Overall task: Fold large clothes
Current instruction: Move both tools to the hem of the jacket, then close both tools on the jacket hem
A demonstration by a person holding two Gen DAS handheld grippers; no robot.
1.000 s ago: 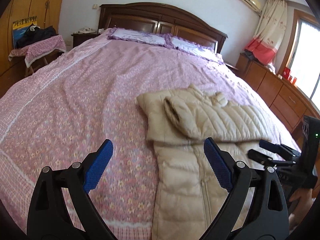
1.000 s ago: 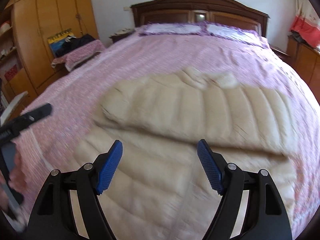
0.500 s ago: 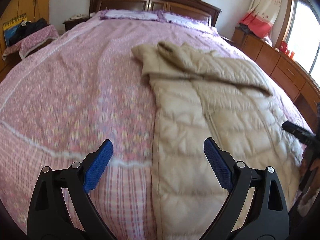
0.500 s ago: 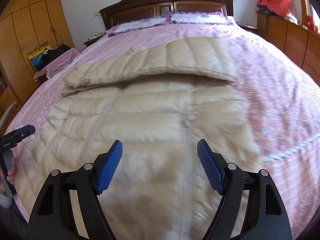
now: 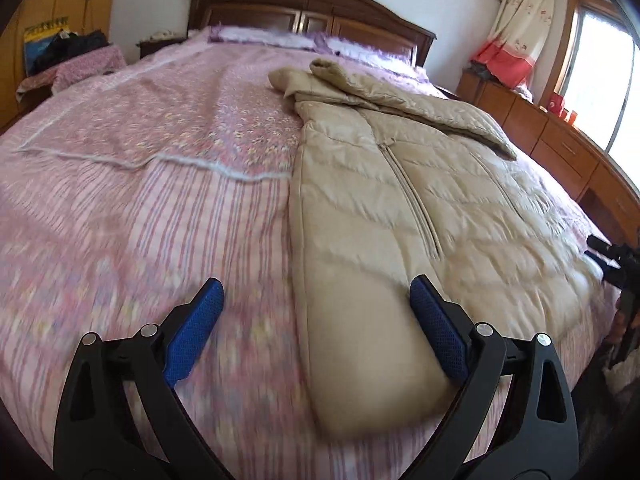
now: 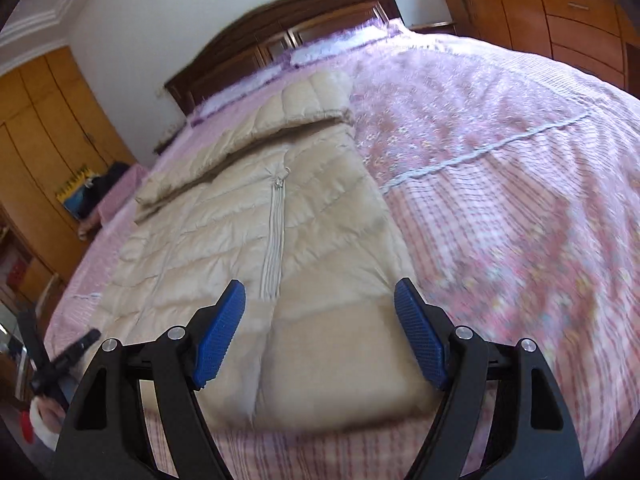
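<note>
**Puffy coat flat on the bed**

While the quilted beige down coat (image 5: 400, 208) lies zipped, sleeves folded across its far end, on the pink floral bedspread (image 5: 160, 160) (soft, rumpled), the left gripper (image 5: 316, 312) and right gripper (image 6: 320, 316) gape wide above its near hem, holding nothing.

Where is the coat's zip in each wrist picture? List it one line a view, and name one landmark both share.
Left wrist view: the zip runs down the middle of the beige coat, right of centre.
Right wrist view: the zip runs down the coat's middle, left of centre.
Shared landmark: the dark wooden headboard at the far end.
</note>
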